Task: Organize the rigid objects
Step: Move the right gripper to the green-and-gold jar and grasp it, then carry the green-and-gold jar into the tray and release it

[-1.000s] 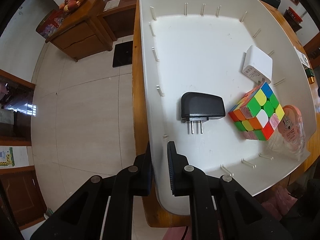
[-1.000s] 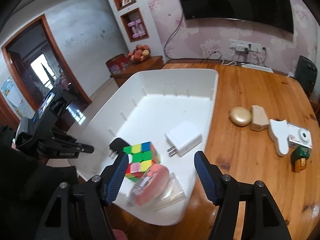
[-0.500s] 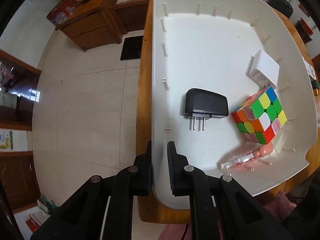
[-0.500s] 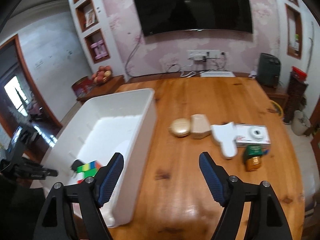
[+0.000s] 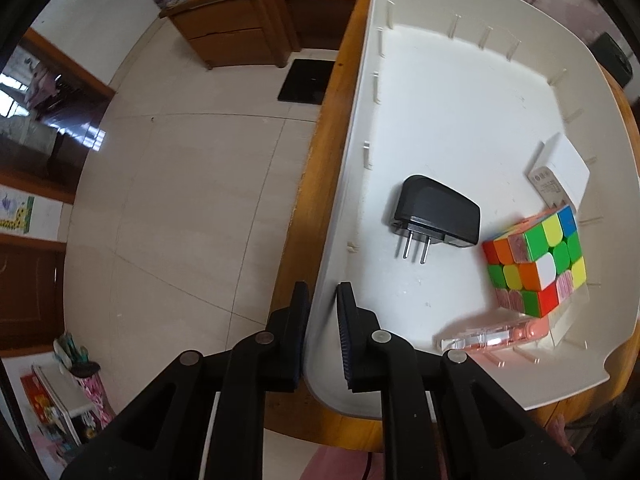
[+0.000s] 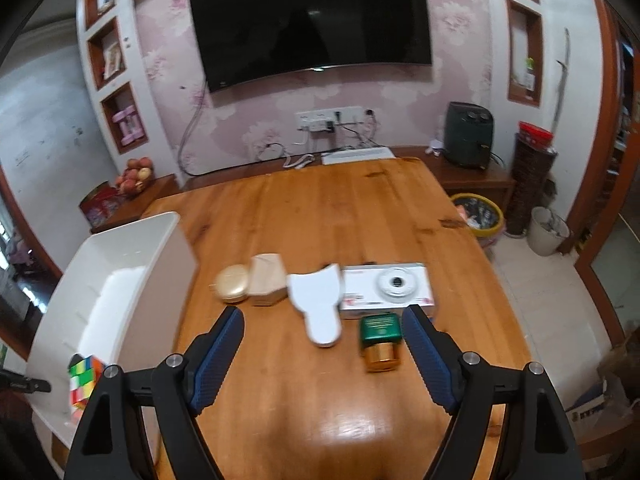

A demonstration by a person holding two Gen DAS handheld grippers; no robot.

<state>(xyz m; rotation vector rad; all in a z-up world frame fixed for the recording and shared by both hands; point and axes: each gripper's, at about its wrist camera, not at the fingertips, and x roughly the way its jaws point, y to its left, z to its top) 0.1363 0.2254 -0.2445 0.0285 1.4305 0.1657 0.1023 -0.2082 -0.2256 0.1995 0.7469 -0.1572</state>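
Here, largest thing first:
Table (image 6: 320,216): wooden, carrying everything you are sorting.
Bin (image 5: 460,92): white, at the table's left edge in the right wrist view (image 6: 132,240); its side wall stands between your left fingers.
Left gripper (image 5: 322,334): jaws narrow, clamped on the bin's wall, one finger outside, one inside.
Right gripper (image 6: 323,354): jaws spread wide, hovering above the table and touching nothing; the white paddle-shaped piece and the green box lie between the fingers in view.
Camera box (image 6: 386,290): white, lens printed on top, just beyond the green box.
White paddle-shaped piece (image 6: 318,304): flat on the table, its edge touching the camera box.
Cube (image 5: 536,264): multicoloured puzzle cube inside the bin, near the right wall.
Black adapter (image 5: 436,214): inside the bin, prongs pointing toward your left gripper.
White charger (image 5: 562,176): inside the bin, just beyond the cube.
Pink item in clear case (image 5: 496,332): inside the bin, against the near wall, just beside the cube.
Beige box (image 6: 268,284): beside the gold case, left of the paddle.
Gold case (image 6: 232,289): oval, touching the beige box.
Green box (image 6: 380,340): small, gold base, close to your right finger.
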